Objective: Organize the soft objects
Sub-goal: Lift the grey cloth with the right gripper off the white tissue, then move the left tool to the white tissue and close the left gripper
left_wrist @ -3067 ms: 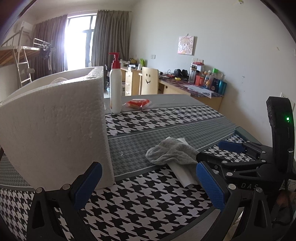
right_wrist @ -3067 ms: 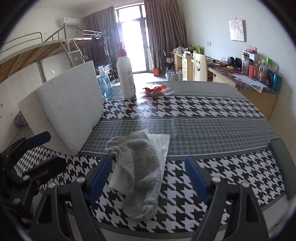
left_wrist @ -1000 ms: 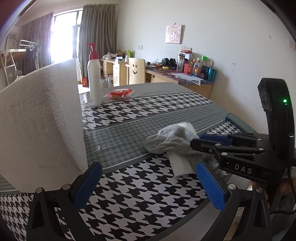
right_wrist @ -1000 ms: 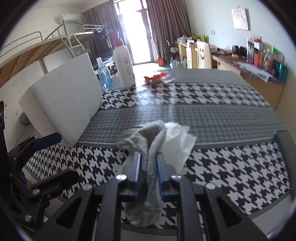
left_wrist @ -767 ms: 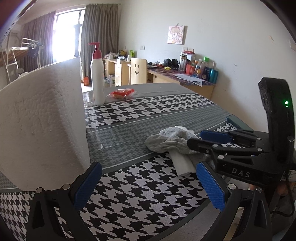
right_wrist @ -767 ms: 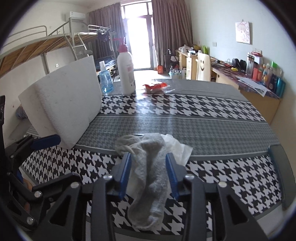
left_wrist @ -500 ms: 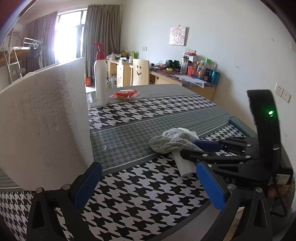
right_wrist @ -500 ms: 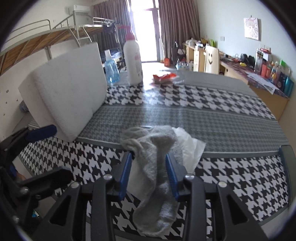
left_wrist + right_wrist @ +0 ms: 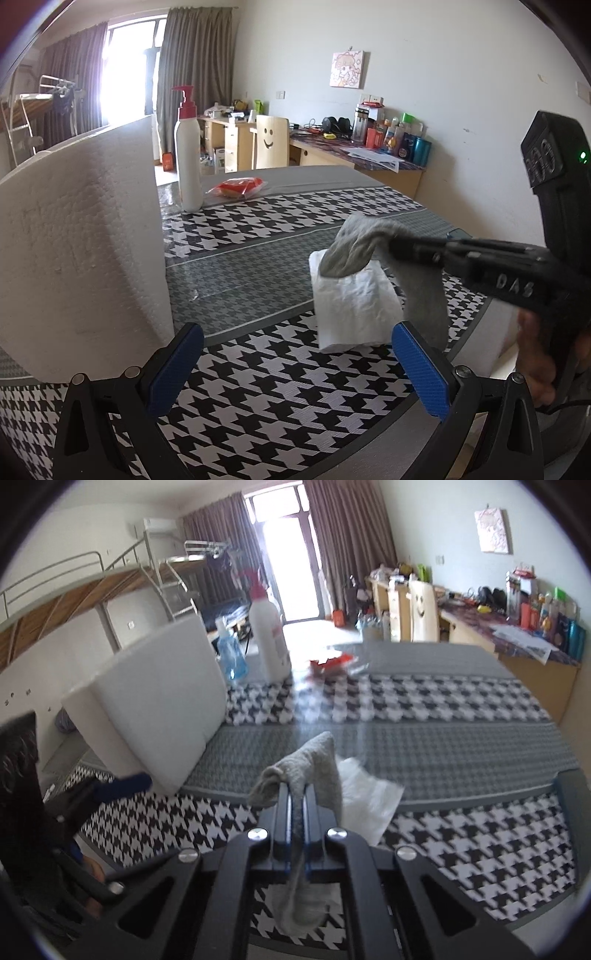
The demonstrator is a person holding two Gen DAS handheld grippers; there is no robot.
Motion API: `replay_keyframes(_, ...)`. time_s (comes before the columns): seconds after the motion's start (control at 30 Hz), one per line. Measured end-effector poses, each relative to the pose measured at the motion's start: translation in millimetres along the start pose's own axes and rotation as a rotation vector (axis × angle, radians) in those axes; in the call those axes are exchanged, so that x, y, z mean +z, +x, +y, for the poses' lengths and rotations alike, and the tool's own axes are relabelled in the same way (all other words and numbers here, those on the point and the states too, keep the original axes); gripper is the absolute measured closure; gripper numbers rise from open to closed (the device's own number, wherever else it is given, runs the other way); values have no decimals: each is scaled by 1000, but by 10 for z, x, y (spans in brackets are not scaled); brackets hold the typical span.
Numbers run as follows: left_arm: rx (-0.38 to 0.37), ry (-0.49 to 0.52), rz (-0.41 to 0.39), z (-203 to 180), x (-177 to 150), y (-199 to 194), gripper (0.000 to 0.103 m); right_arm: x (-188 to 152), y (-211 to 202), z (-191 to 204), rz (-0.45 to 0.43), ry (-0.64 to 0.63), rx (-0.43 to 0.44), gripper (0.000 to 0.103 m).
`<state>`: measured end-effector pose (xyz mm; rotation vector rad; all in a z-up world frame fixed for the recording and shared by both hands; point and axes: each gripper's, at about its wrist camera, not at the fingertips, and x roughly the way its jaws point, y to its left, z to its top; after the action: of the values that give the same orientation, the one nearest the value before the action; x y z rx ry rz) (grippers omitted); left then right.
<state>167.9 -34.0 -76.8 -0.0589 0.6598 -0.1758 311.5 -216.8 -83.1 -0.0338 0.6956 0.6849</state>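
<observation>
In the left wrist view, the left gripper (image 9: 295, 369) is hanging with its blue pads (image 9: 177, 363) spread wide over the houndstooth tablecloth (image 9: 277, 398), nothing between them. A big white foam block (image 9: 81, 251) is standing just beside the left pad and is filling the whole left side, hiding the table behind it. Ahead, a white pump bottle (image 9: 189, 166) is standing near a red packet (image 9: 238, 186) at the far end. The right gripper (image 9: 397, 245) is reaching in from the right, clamped on a grey sock (image 9: 354, 247) that is dangling clear of the table, both ends drooping on either side of the fingers. Under it a white tissue (image 9: 351, 302) is lying flat on the cloth. A hand (image 9: 535, 362) is wrapping the right gripper's handle at the frame edge.

In the right wrist view, the right gripper (image 9: 297, 794) has just been closing, and its pads are now pinching the grey sock (image 9: 314, 764), which is draping over the fingertips and trailing down between the fingers toward the camera. The white tissue (image 9: 365, 797) is lying partly hidden behind the sock. This view is blurred, yet it is showing a blue bottle (image 9: 229, 657) behind the foam block (image 9: 159, 701), which the left view is not giving, beside the pump bottle (image 9: 267, 642). One blue pad (image 9: 125, 782) of the left gripper is poking in at the left.
</observation>
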Motion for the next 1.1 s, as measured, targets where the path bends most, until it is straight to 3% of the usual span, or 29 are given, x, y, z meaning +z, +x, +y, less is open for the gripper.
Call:
replay_keyframes(0.77, -50, 47, 27, -340, 155, 238, 1, -68, -416, -331, -78, 103, -112, 96)
replay_keyframes(1.1, -67, 44, 84, -464, 177, 437, 8, -140, -522, -408, -89, 123, -144, 96)
